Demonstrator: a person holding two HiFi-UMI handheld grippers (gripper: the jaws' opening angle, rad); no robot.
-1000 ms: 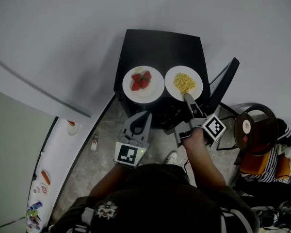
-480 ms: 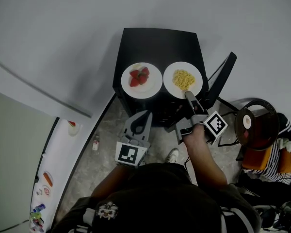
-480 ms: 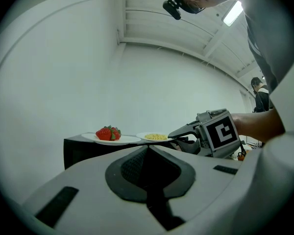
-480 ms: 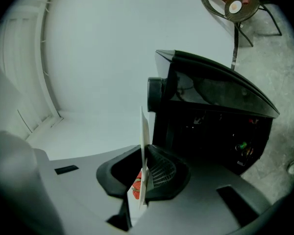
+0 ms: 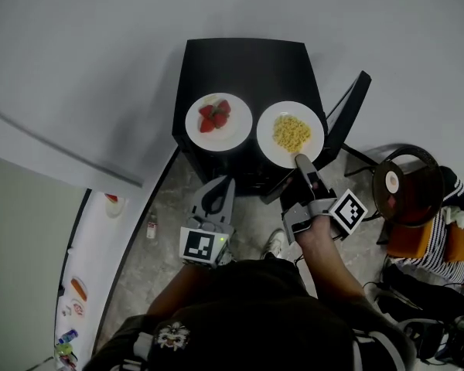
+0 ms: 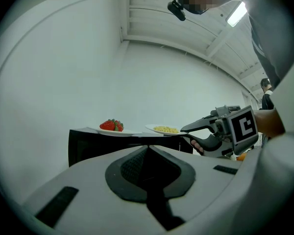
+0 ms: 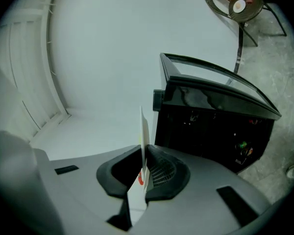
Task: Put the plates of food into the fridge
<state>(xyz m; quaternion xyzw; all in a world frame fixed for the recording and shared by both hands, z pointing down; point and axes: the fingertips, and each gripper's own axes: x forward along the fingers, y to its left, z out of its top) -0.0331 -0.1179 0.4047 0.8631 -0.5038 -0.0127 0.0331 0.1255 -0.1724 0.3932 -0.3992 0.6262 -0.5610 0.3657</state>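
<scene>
Two white plates sit on a black cabinet [image 5: 243, 64]. One plate holds strawberries [image 5: 219, 120] [image 6: 112, 127], the other yellow food [image 5: 290, 134] [image 6: 165, 129]. My right gripper [image 5: 300, 161] [image 6: 184, 131] has just closed its jaws, and they are shut on the near rim of the yellow-food plate, which juts past the cabinet's front edge. In the right gripper view that rim [image 7: 143, 126] stands edge-on between the pads. My left gripper [image 5: 220, 185] [image 6: 147, 148] is shut and holds nothing, hanging in front of the cabinet below the strawberry plate.
A dark flat panel [image 5: 346, 122] leans at the cabinet's right side. A round wicker seat [image 5: 406, 195] stands further right. The open fridge door with shelf items [image 5: 69, 288] is at lower left. A small bottle [image 5: 151, 224] lies on the floor.
The right gripper closed on the yellow-food plate's rim and drew it toward me, so it now overhangs the cabinet's front. The left gripper stayed put.
</scene>
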